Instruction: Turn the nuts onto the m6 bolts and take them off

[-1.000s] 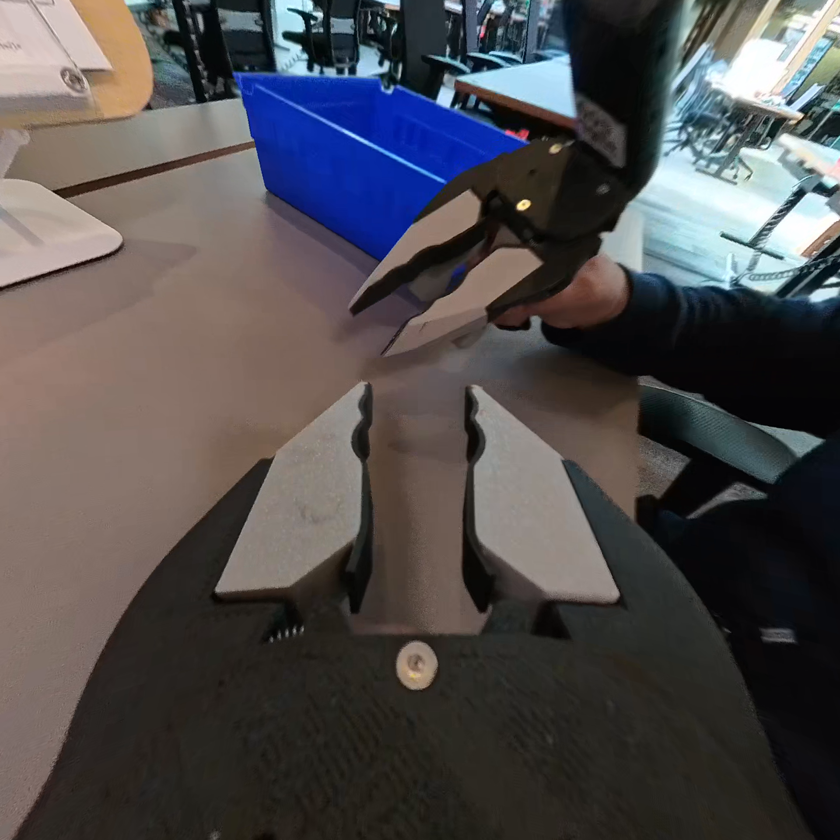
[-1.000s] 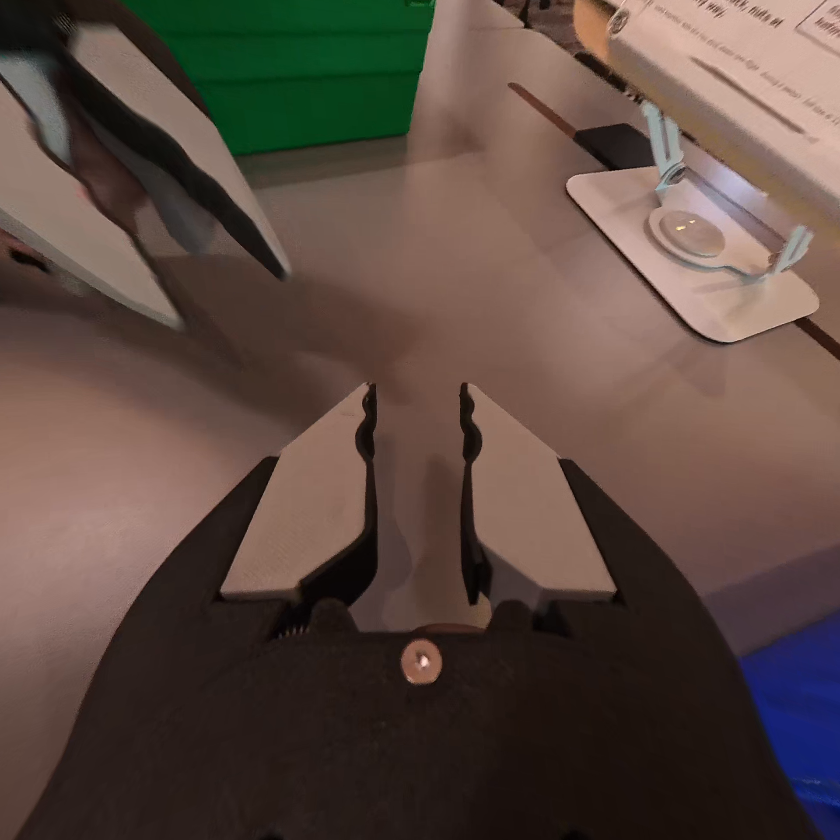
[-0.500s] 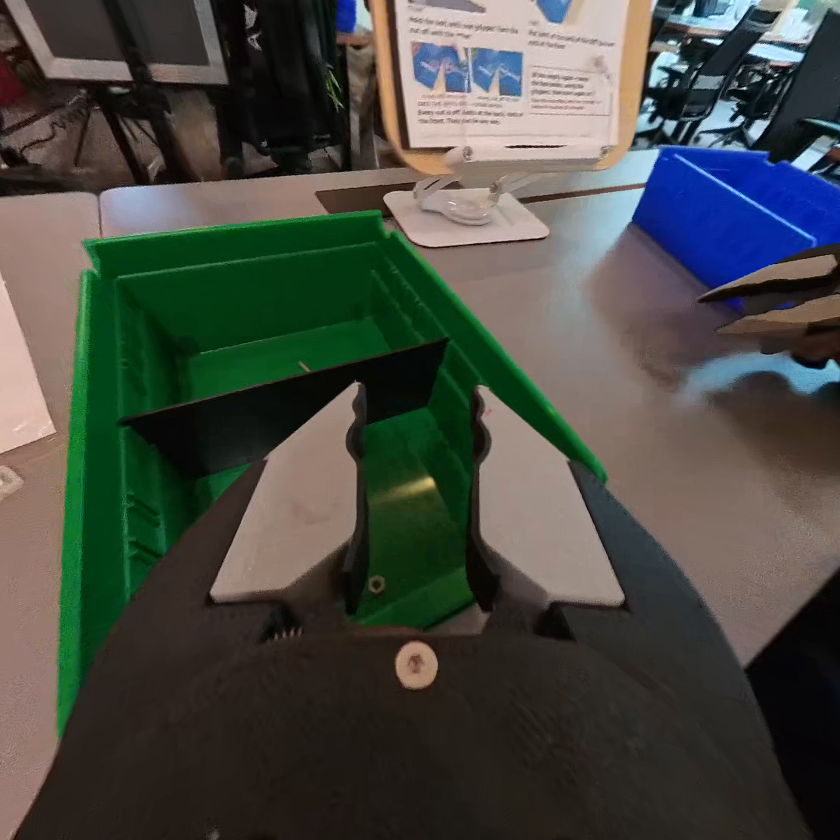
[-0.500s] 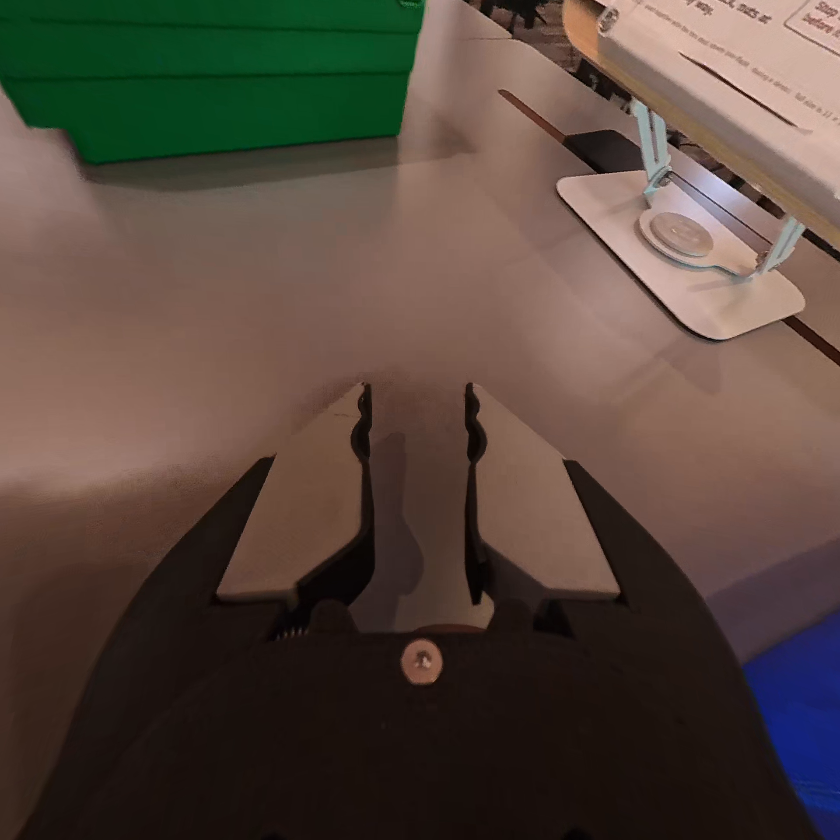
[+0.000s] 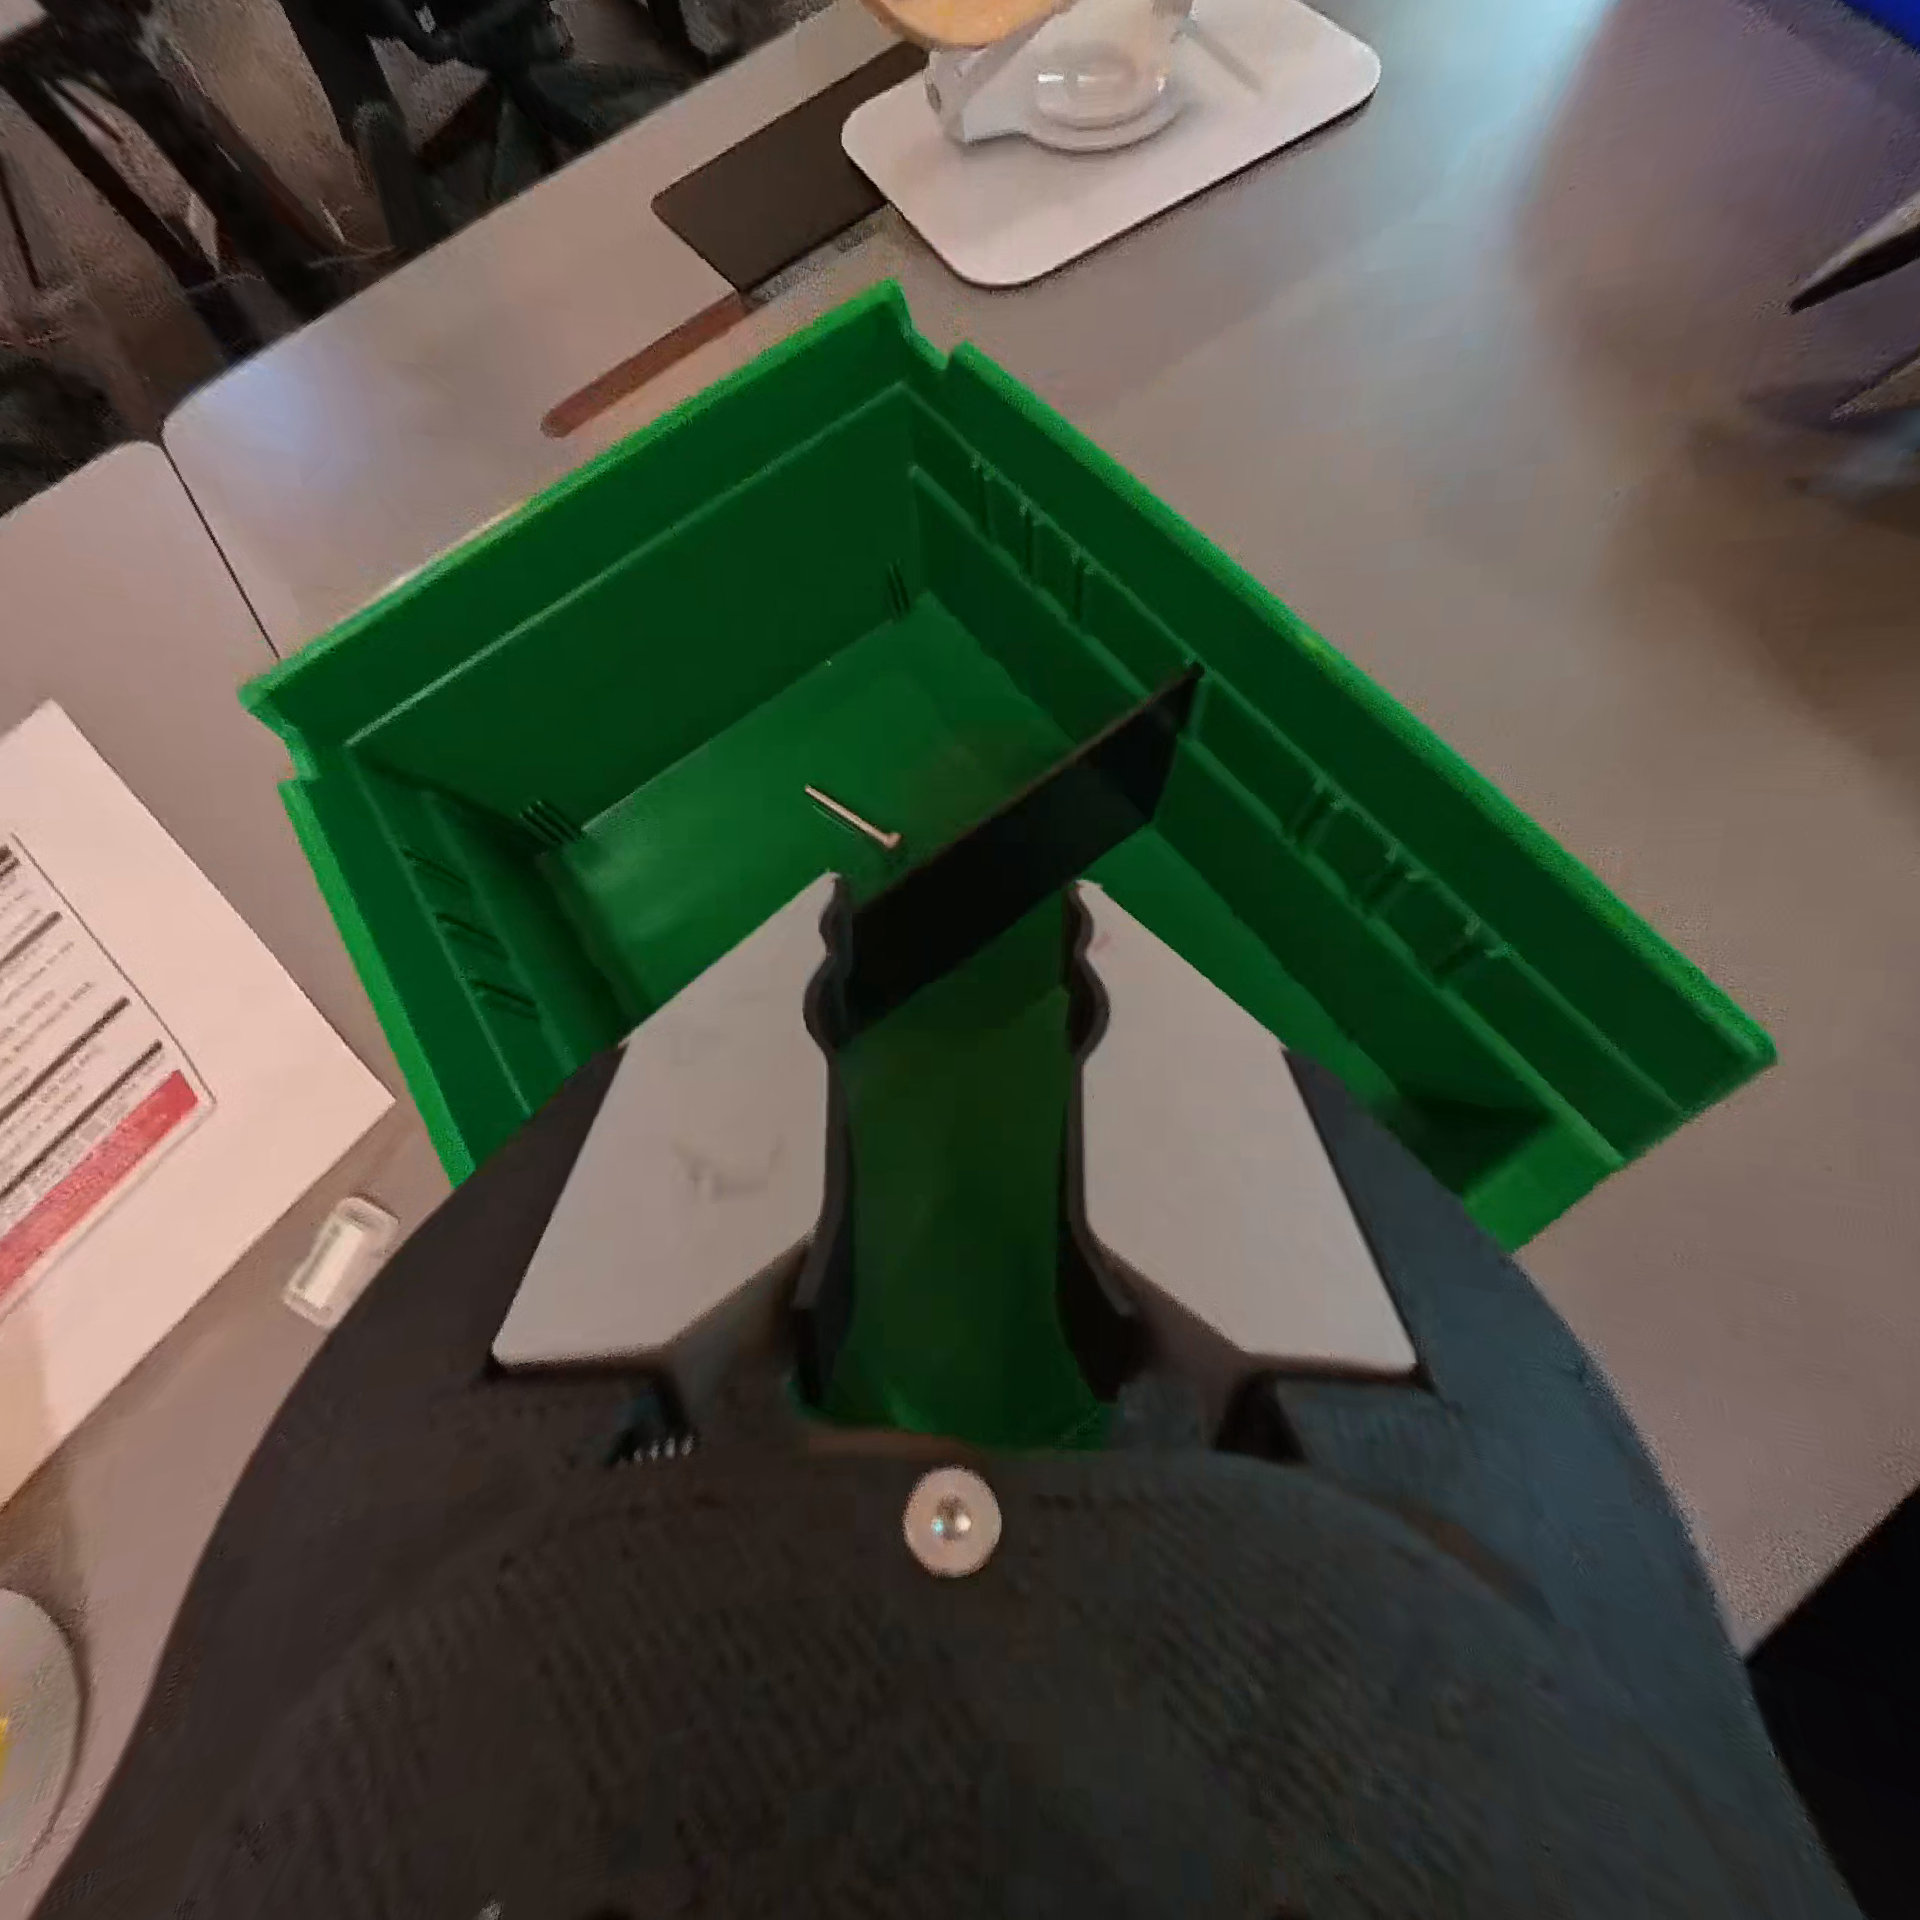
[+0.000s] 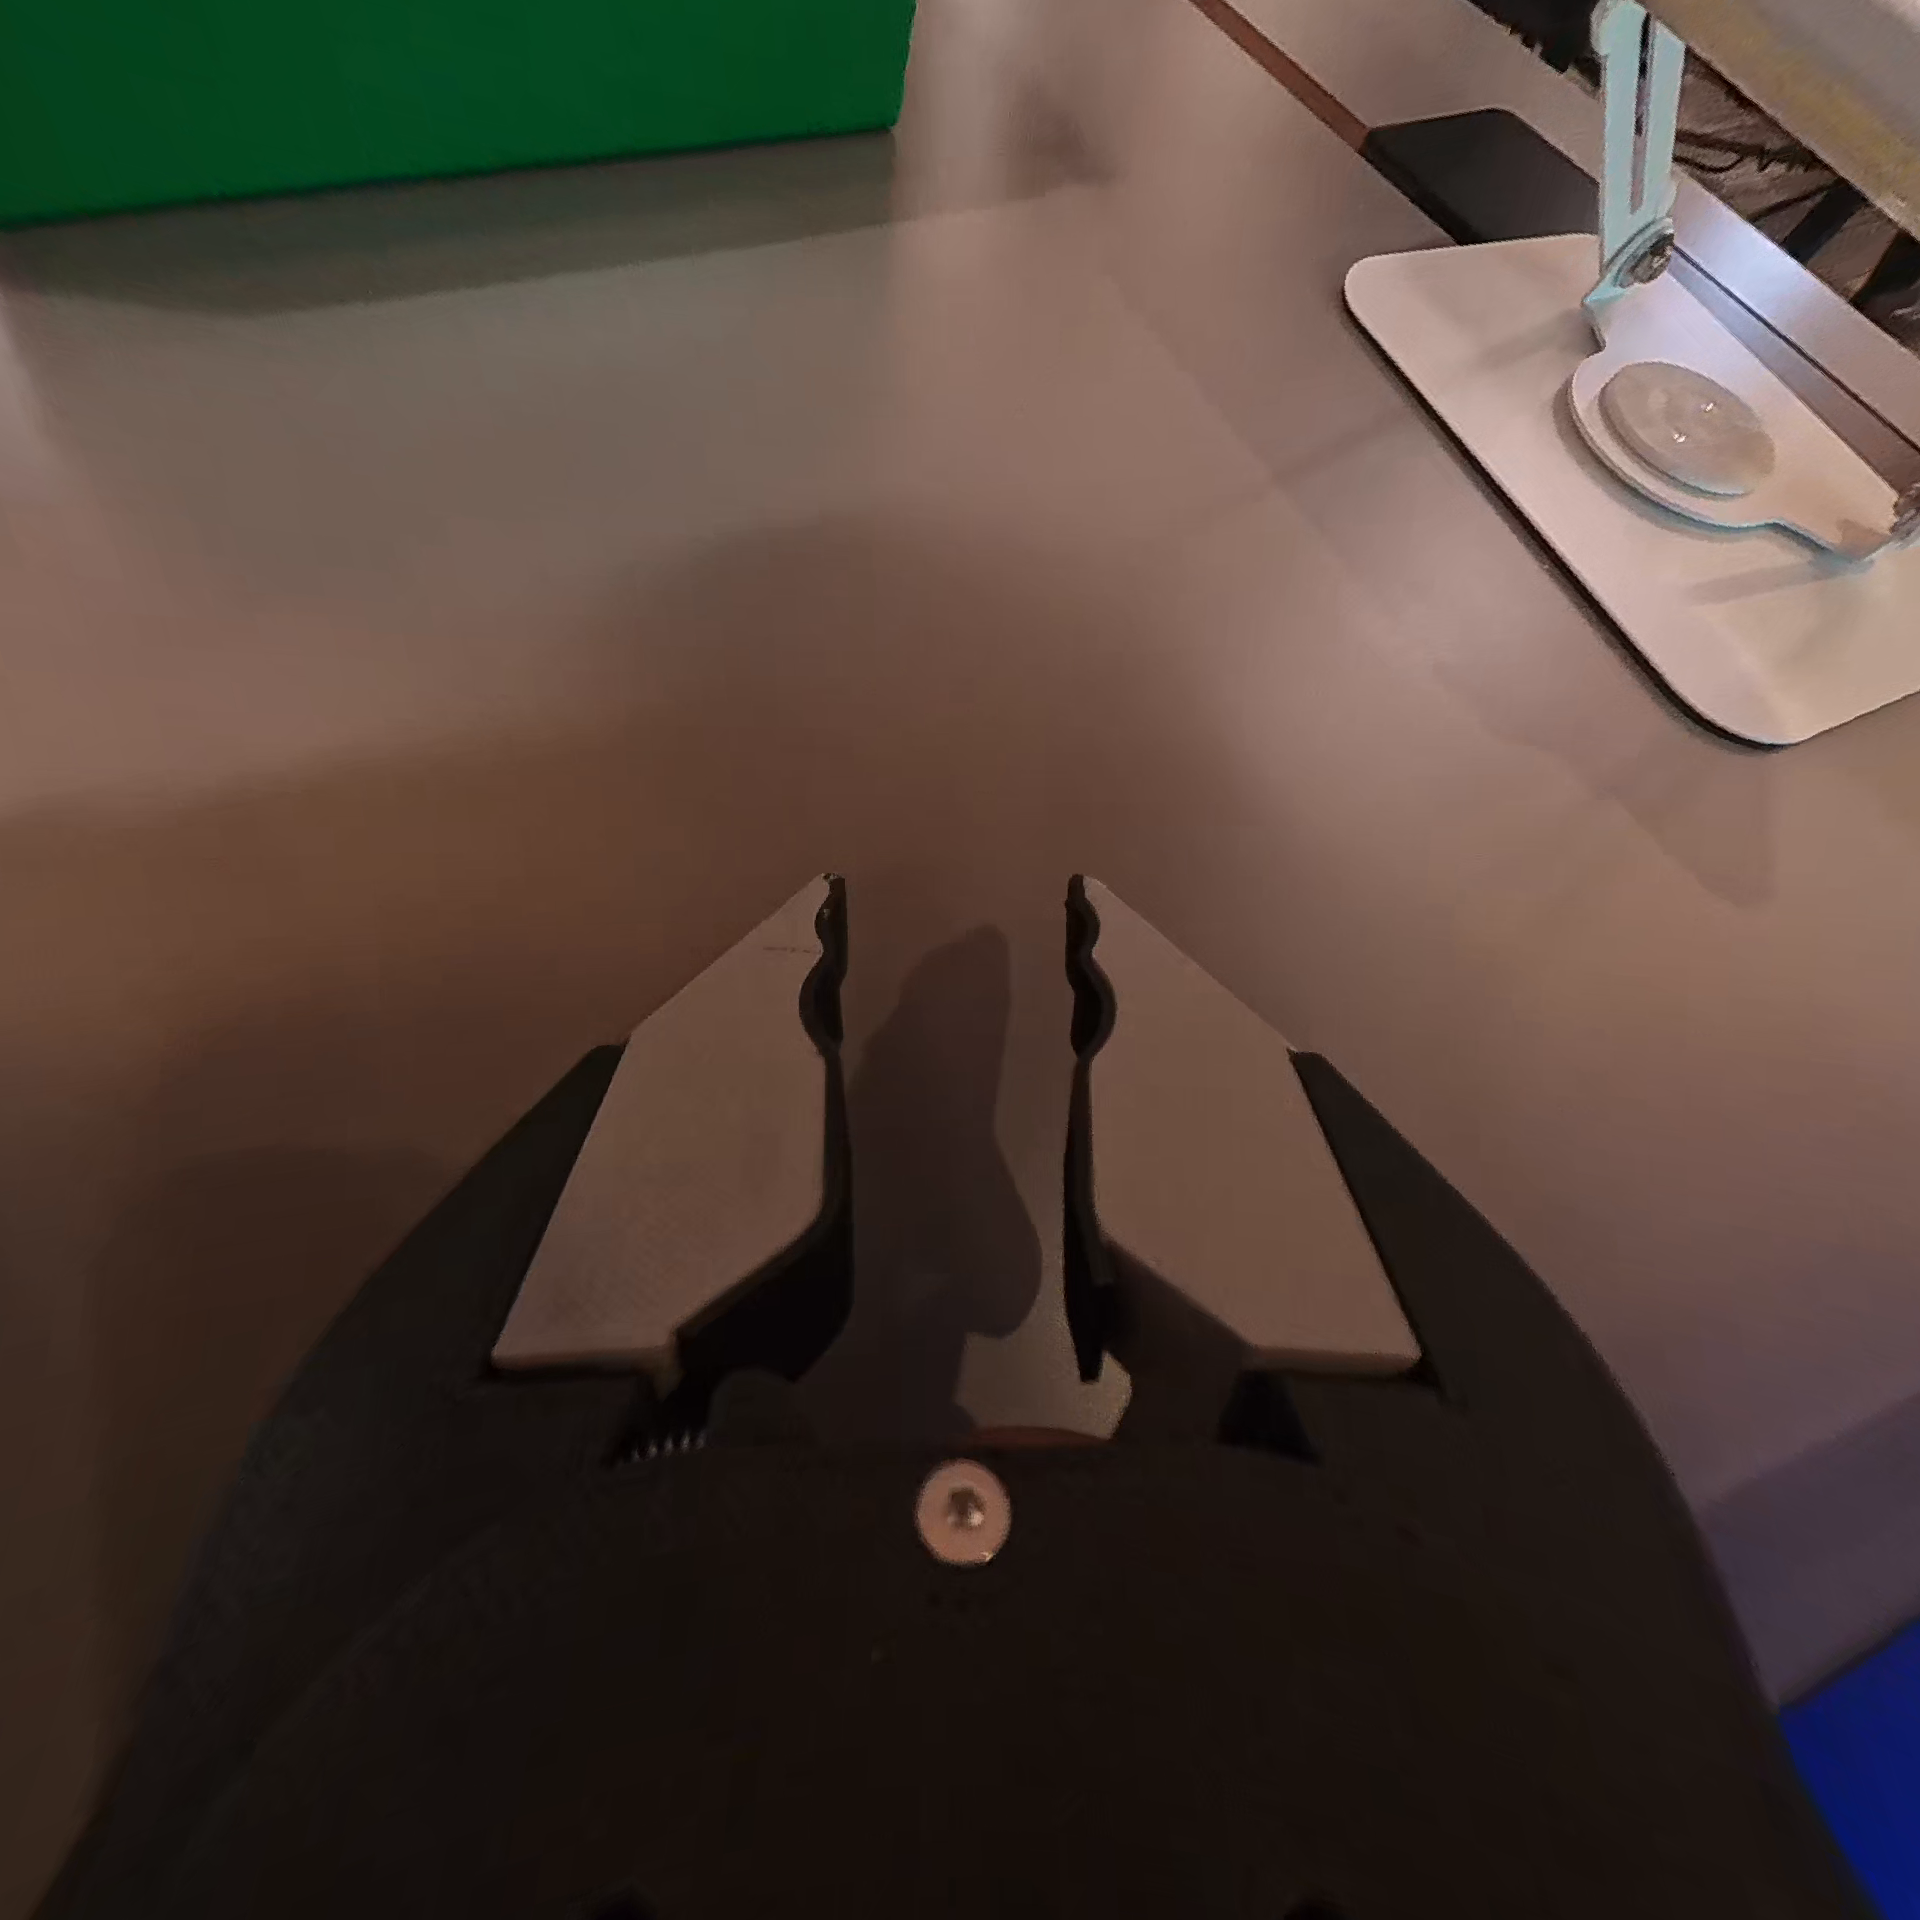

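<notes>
**Both tools open and empty, left one above the green bin**

In the left wrist view, the left tool (image 5: 951, 904), black-bodied with flat grey finger plates, hangs above a green plastic bin (image 5: 1351, 790) on the grey table (image 5: 1455, 520). Its jaws stand apart with a clear gap between them and nothing held. Just past the fingertips, a black divider plate (image 5: 1039, 842) runs across the bin, splitting it into a near and a far compartment. In the far compartment a thin silvery metal piece (image 5: 850, 819), likely one of the bolts, lies alone on the green floor; it is too small to tell for sure, and no nut can be made out. Left of the bin, a white printed sheet (image 5: 135, 1018) lies flat on the table, with a small clear block (image 5: 338, 1259) just beside its near corner. Beyond the bin, a dark rectangular plate (image 5: 774, 223) is set into the table top, and farther back stands the white rounded base of a stand (image 5: 1122, 135). At the far right edge, the blurred grey tips of the right tool (image 5: 1870, 322) show, well apart from the bin.

In the right wrist view, the right tool (image 6: 956, 894) hovers low above bare table (image 6: 727, 520), jaws parted by a similar gap and gripping nothing; its shadow falls between the fingers. Farther off, the green bin's wall (image 6: 447, 94) crosses the top left, and the white stand base (image 6: 1621, 499) sits at the right.
</notes>
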Available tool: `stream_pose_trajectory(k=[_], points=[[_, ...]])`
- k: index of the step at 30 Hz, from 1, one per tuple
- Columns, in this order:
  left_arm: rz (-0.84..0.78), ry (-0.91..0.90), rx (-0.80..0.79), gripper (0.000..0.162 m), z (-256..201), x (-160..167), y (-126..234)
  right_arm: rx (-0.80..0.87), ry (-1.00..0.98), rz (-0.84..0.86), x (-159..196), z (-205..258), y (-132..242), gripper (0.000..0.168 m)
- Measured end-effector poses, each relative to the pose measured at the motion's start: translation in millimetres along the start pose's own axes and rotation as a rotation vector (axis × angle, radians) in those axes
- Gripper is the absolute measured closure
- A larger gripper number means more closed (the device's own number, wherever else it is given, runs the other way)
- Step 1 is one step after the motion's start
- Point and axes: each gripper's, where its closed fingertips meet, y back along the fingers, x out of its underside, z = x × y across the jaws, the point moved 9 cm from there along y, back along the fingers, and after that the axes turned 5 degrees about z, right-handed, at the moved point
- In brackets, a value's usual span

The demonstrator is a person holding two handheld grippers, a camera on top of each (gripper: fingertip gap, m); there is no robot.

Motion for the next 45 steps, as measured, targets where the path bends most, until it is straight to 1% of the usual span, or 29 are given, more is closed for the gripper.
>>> stream_pose_trajectory(k=[2,4,7,9,11,13,14,15,16,18,20,21,22,23,24,25,26,28,31,32,34,35,37,38,39,40,42,43,45], points=[[0.051,-0.008,0.012,0.121,10,-18,-12,-0.009,-0.003,-0.015,0,1,2,0.129],[0.132,0.002,0.071,0.122,20,-35,-34,-0.038,-0.028,-0.033,1,0,5,0.129],[0.339,0.044,0.075,0.124,42,-46,-77,-0.092,-0.079,-0.066,2,-2,11,0.129],[0.472,0.103,0.104,0.126,51,-46,-103,-0.125,-0.098,-0.084,3,0,15,0.128],[0.592,0.15,0.123,0.127,56,-40,-121,-0.164,-0.104,-0.097,2,6,20,0.128],[0.668,0.198,0.119,0.135,57,-32,-133,-0.205,-0.09,-0.108,-2,14,25,0.126],[0.705,0.212,0.119,0.137,56,-28,-139,-0.208,-0.072,-0.121,-5,18,29,0.126],[0.741,0.213,0.107,0.135,55,-25,-144,-0.204,-0.049,-0.136,-8,21,33,0.126],[0.76,0.218,0.094,0.132,54,-23,-149,-0.199,-0.027,-0.15,-11,25,37,0.127],[0.761,0.203,0.037,0.141,55,-27,-156,-0.195,0.004,-0.169,-14,32,43,0.127],[0.766,0.215,0.014,0.145,53,-29,-160,-0.202,0.016,-0.182,-15,37,48,0.128],[0.769,0.219,0.021,0.142,51,-31,-161,-0.208,0.02,-0.185,-16,39,50,0.128],[0.775,0.226,0.03,0.135,48,-32,-161,-0.205,0.029,-0.182,-16,41,52,0.129],[0.781,0.226,0.024,0.134,46,-33,-162,-0.194,0.043,-0.185,-17,43,54,0.129],[0.777,0.227,0.02,0.136,45,-33,-162,-0.182,0.059,-0.193,-18,44,56,0.13],[0.76,0.232,0.011,0.142,45,-33,-162,-0.173,0.074,-0.2,-19,46,58,0.13],[0.741,0.23,-0.015,0.155,47,-32,-162,-0.167,0.088,-0.207,-20,48,59,0.131],[0.733,0.23,-0.031,0.157,47,-31,-161,-0.162,0.115,-0.215,-21,53,60,0.133],[0.727,0.134,-0.133,0.157,47,-33,-154,-0.156,0.13,-0.191,-18,54,55,0.135],[0.694,0.124,-0.149,0.157,46,-38,-150,-0.165,0.119,-0.177,-17,53,52,0.135],[0.566,0.092,-0.215,0.157,44,-57,-133,-0.169,0.076,-0.133,-12,46,45,0.134],[0.482,0.068,-0.258,0.158,41,-70,-121,-0.156,0.06,-0.11,-10,42,41,0.134],[0.271,0.034,-0.269,0.158,23,-99,-94,-0.118,0.047,-0.099,-7,34,38,0.133],[0.164,0.023,-0.237,0.158,6,-115,-80,-0.116,0.037,-0.111,-7,32,38,0.134],[0.045,-0.009,-0.17,0.158,-16,-130,-64,-0.129,0.022,-0.129,-8,30,39,0.134],[-0.07,-0.052,-0.079,0.158,-44,-144,-50,-0.149,0.004,-0.153,-10,29,40,0.134],[-0.237,-0.119,0.099,0.158,-103,-161,-30,-0.193,-0.038,-0.225,-15,26,46,0.134],[-0.301,-0.157,0.193,0.158,-134,-164,-27,-0.218,-0.063,-0.265,-17,23,49,0.134],[-0.377,-0.203,0.31,0.158,-186,-163,-35,-0.268,-0.119,-0.346,-20,16,58,0.135]])
